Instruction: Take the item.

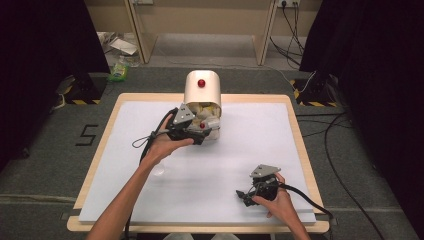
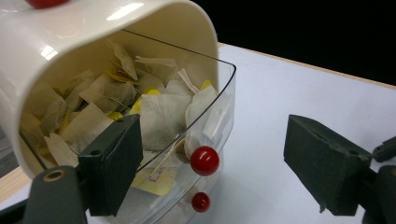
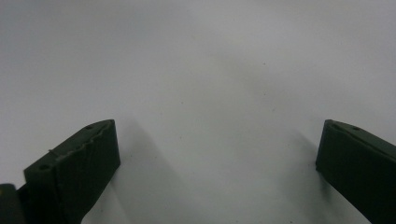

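Observation:
A cream container (image 1: 202,89) with a red knob on top stands at the table's far middle. Its clear front drawer (image 2: 205,140) is swung open and holds several tea bags (image 2: 159,114). A red ball knob (image 2: 204,160) sits on the clear front, with its reflection below. My left gripper (image 1: 200,131) is open right at the drawer, its jaws wide on either side of the red knob, touching nothing. My right gripper (image 1: 248,196) rests near the table's front right, open, with bare white surface (image 3: 210,93) between its jaws.
The white sheet (image 1: 240,150) covers the wooden table (image 1: 300,130). Cables (image 1: 340,165) run on the floor to the right. Dark curtains hang at both sides, and table legs (image 1: 262,35) stand behind.

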Demonstrator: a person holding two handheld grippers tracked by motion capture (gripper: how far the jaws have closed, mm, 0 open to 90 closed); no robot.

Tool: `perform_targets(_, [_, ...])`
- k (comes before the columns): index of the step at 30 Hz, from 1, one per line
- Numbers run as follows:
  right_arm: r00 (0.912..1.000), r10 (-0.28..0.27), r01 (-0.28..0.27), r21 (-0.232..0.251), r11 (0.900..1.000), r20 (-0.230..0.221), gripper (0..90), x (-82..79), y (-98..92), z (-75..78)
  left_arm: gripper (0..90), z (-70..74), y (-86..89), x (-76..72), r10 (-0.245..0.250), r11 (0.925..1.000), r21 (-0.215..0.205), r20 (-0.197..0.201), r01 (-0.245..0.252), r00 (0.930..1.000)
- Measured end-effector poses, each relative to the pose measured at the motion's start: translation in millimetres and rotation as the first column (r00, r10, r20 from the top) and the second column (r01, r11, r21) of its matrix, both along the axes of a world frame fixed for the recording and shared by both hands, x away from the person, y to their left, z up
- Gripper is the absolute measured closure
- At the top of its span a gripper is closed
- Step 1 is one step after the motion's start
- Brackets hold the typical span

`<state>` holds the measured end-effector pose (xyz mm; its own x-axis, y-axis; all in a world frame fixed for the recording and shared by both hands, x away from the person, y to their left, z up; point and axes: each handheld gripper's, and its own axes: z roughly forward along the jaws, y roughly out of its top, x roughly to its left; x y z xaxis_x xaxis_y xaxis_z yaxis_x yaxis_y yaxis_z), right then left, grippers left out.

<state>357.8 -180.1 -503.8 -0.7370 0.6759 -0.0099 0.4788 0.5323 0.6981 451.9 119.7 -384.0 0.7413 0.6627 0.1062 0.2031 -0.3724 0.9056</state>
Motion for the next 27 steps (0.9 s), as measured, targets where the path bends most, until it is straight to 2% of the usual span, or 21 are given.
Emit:
perform_targets(6, [1.0,0.0,0.0,-0.002,1.0,-0.001,0.2,-0.1,-0.1,0.0,19.2,-4.8,1.5,-15.9,-0.008,0.9998,-0.02,0.011,0.009,0.9999])
perform_targets(17, [1.0,0.0,0.0,-0.002,1.0,0.0,0.2,-0.1,-0.1,0.0,19.5,-7.4,2.8,-35.6,-0.018,0.9996,-0.021,0.022,0.019,0.9996])
perform_targets(27, [1.0,0.0,0.0,-0.002,1.0,0.0,0.2,-0.1,-0.1,0.0,20.2,-7.1,5.1,-44.4,-0.015,0.9997,-0.019,0.039,0.015,0.9991])
